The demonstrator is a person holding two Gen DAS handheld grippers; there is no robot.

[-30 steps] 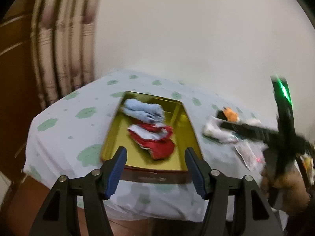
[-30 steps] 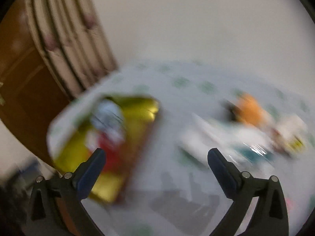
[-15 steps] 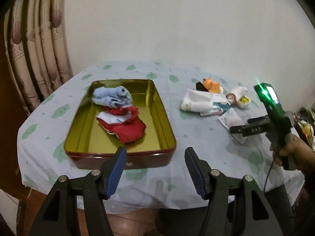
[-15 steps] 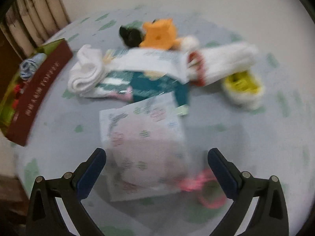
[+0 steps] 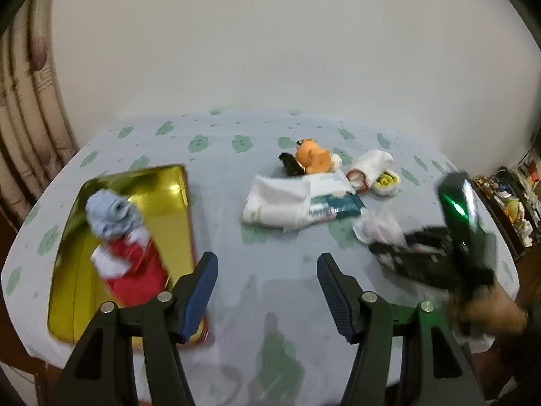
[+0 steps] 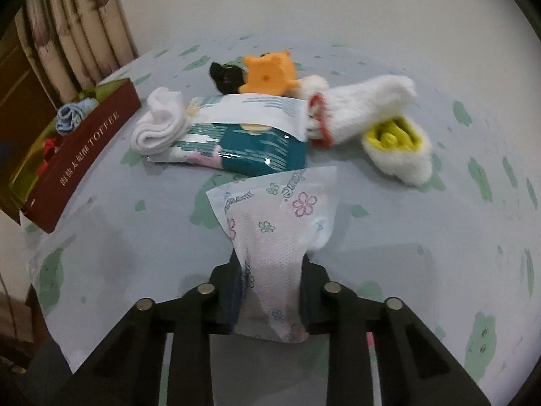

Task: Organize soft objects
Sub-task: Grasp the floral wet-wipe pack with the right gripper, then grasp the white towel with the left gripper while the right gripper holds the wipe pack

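The right gripper (image 6: pixel 268 291) has its fingers (image 6: pixel 226 291) pinched on a flowered white packet (image 6: pixel 277 223), whose far end lies on the table (image 6: pixel 422 223) just before a teal pack (image 6: pixel 250 150); beyond sit a white sock (image 6: pixel 159 125) and an orange plush (image 6: pixel 270 72); the left gripper (image 5: pixel 265 287) hangs with fingers spread and bare over the cloth, a gold tin (image 5: pixel 175 209) holding blue and red socks at its left.

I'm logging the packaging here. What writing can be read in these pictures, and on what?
"TOFFEE": side of the dark red tin, after a row of Chinese characters too small to read surely.
Flowered packet, held in the right tongs: cursive print, unreadable.
Teal pack: lines of print, too small.
Left view: nothing legible.
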